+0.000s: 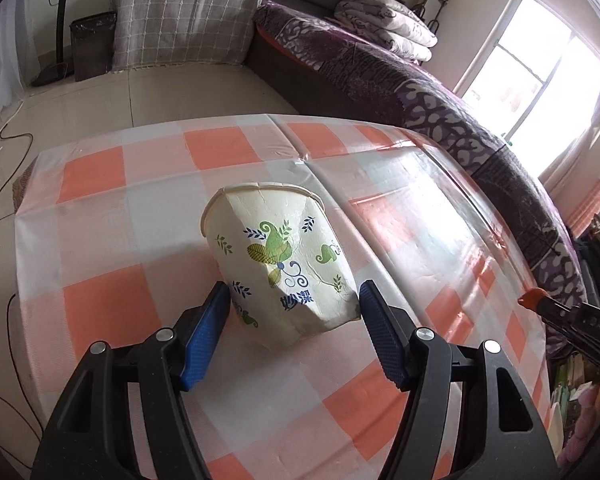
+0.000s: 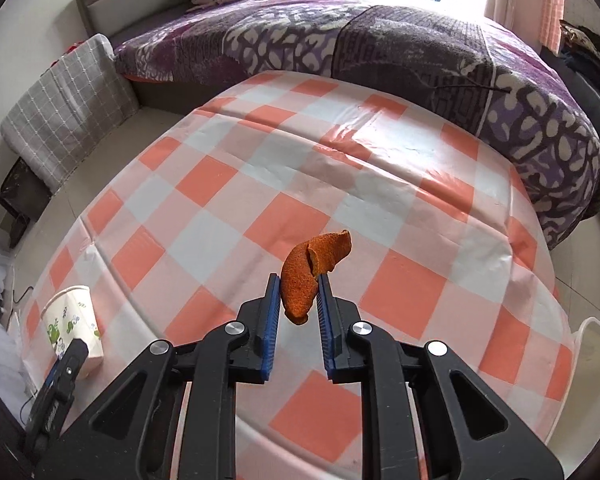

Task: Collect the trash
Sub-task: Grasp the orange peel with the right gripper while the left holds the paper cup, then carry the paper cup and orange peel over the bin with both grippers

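A bedroom with a pale tiled floor holds a low bed under a purple and grey patterned blanket (image 2: 440, 52), a grey checked cushion leaning against the wall (image 1: 188, 16), and a dark bin lined with a bag in the far corner (image 1: 92, 44). Nearest the cameras, the table is covered by a glossy plastic cloth in orange, pink and white checks (image 2: 228, 184), creased along its fold lines and shining under the window light. On that cloth, toward its left edge, stands a crumpled white paper cup printed with green leaves and blue swirls (image 1: 284, 260); its wall is dented and its rolled rim bent out of round. The left gripper (image 1: 294, 300) sits around the cup's lower part, with its ribbed blue pads (image 1: 204, 340) about half apart and close against the sides; whether they press cannot be told for sure. The cup looks very light and soft, so it should yield further under a squeeze; a hold low on the body, near the stiffer base, seems safest. The right gripper (image 2: 298, 292) is clamped on a curled piece of dried orange peel (image 2: 304, 276), held clear above the cloth. The peel is small, rough-skinned, thin and stiff, probably brittle and nearly weightless; the pads pinch its thicker lower fold, which seems the sound place.
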Tool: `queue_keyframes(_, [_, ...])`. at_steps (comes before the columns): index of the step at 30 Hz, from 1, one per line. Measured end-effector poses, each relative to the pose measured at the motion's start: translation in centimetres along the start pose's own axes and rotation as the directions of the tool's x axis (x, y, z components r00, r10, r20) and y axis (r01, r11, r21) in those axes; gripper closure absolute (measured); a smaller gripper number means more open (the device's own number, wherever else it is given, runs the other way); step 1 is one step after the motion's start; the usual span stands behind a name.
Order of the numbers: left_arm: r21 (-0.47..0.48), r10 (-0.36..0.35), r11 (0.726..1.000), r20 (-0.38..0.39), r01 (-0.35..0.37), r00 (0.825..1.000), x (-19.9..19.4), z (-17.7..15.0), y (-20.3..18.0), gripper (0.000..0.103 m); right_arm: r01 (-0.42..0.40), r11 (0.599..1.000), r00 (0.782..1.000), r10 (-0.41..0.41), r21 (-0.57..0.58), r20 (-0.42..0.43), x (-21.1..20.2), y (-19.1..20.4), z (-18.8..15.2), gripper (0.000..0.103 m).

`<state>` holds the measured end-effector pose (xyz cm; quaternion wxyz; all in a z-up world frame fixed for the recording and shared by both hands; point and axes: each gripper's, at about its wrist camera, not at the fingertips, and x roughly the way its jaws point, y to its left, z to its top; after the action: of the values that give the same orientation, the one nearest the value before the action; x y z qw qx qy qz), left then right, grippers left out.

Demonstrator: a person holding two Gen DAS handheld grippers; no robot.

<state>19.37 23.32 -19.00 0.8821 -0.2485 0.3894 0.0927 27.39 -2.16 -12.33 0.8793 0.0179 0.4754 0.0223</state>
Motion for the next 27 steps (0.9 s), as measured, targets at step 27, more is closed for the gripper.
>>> queue_keyframes(27, [0.16,-0.02,0.987,0.054,0.011,0.998,-9.4,-2.1,-5.1,0.037,-0.034,0.999,0.986,0.028,0.034,0.164,-12.4,-9.1,-7.9,0.085])
